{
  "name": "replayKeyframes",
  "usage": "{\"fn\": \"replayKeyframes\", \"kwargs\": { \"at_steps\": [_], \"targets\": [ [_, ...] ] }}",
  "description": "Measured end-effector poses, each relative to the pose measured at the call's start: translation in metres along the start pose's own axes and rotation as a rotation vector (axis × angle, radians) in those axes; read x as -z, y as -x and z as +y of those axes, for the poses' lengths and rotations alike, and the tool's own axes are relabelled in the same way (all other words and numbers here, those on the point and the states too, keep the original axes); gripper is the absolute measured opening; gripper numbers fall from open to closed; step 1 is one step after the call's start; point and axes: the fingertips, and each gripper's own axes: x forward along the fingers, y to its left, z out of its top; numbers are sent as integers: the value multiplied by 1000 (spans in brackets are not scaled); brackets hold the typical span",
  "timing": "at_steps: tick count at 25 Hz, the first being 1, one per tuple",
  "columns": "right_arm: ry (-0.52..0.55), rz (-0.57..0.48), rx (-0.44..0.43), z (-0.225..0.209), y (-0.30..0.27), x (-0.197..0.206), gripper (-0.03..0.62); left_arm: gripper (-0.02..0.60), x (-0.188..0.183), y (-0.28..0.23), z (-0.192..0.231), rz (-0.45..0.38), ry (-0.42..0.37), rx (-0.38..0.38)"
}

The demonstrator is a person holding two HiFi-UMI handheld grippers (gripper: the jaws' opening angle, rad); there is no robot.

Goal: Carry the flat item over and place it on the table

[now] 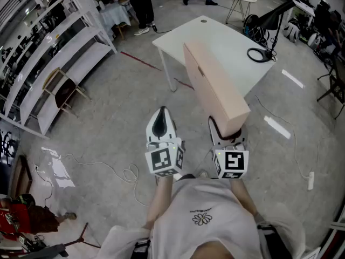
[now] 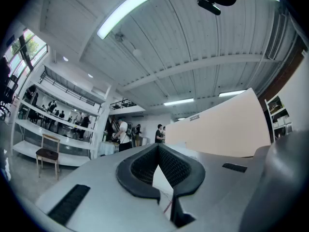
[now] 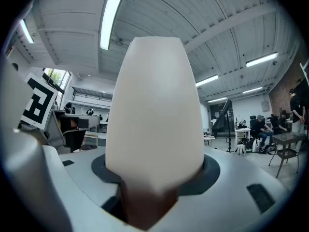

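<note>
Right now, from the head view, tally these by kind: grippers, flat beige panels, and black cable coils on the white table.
grippers: 2, the left gripper and the right gripper
flat beige panel: 1
black cable coil on the white table: 1
total: 4
</note>
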Motion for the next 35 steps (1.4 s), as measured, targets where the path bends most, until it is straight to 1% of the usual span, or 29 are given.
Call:
{"fn": "replayKeyframes", "kwargs": {
  "at_steps": [10,15,18,22,26,30,35],
  "targets": [
    [11,-1,-34,-1,-5,4,285,6,7,-7,-4,11,16,4],
    [-36,-14,-31,-11,-9,3,285,6,8,-8,-9,20,0,-3],
    [-79,-18,-28,-16,-7,7,285,6,12,-1,-3,23,2,-31],
    [-93,-11,-48,-12,-12,12,285,6,16,1,24,21,58,-100],
    [-75,-26,-60,-9,-20,1,285,6,7,-13,42,5,45,-133],
    [-33,-29,-56,-14,-30,-1,285,6,15,-27,42,11,78,-132],
    [-46,-49,-28,-32,-51,-4,285,6,12,-54,33,-6,54,-106]
  ]
}}
